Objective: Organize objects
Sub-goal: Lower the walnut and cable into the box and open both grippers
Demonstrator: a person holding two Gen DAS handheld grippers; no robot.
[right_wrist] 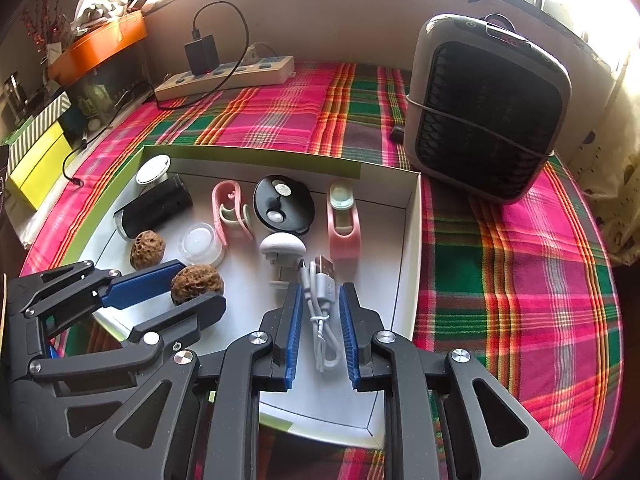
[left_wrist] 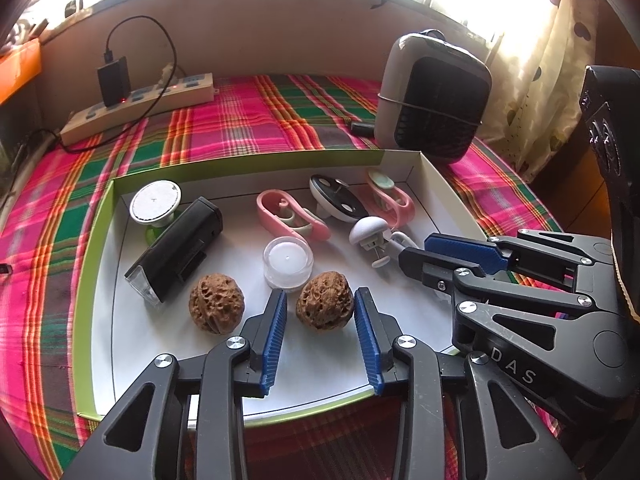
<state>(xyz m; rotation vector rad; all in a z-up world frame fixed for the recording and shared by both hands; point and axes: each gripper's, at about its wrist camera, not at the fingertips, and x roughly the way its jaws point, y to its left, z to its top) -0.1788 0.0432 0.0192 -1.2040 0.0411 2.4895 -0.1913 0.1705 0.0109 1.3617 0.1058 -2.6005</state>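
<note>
Reading "DAS" on right gripper (left_wrist: 412, 258).

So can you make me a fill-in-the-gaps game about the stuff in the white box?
1. The box holds ___ brown walnuts.
2. The left claw has a ___ between its fingers.
3. The right claw is around a white ___.

Missing words: two; walnut; cable.
</note>
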